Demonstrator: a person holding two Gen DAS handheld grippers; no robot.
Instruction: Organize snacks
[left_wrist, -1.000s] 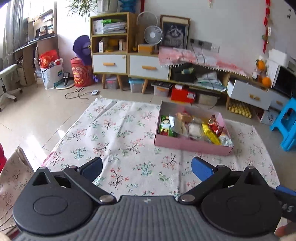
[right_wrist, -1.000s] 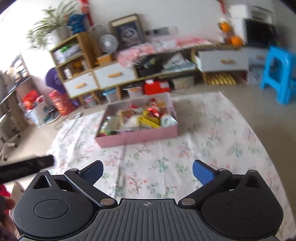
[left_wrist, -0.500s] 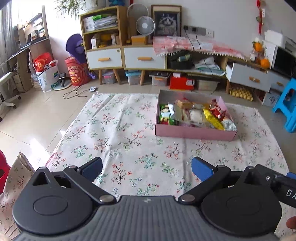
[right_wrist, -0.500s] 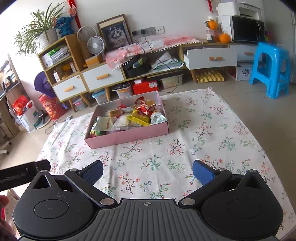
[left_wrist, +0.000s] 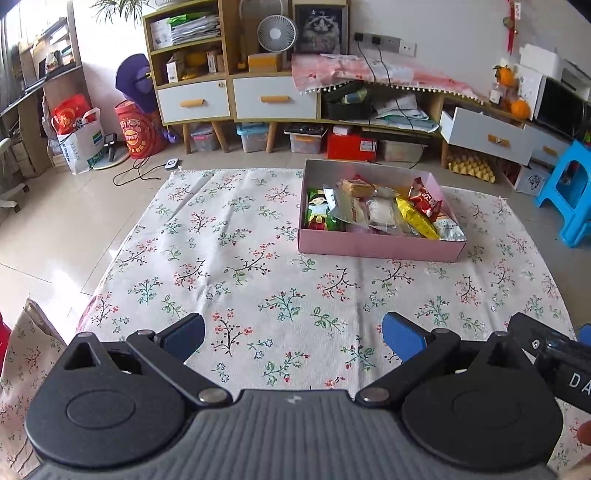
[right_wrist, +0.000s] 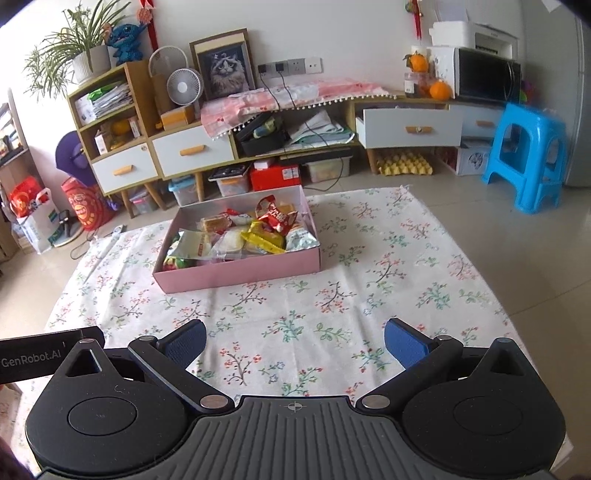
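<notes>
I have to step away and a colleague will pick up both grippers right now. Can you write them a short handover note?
Left gripper: jaws open, empty, hovering over the floral cloth, short of the box.
Right gripper: jaws open, empty, likewise above the cloth.
Snacks: all in sight lie jumbled in the pink box on the cloth, among them a red packet, a yellow packet and a green packet at the box's left end.
Done: nothing sorted that I can see; no snack lies outside the box.
Left: reach to the box and start sorting the snacks.
</notes>
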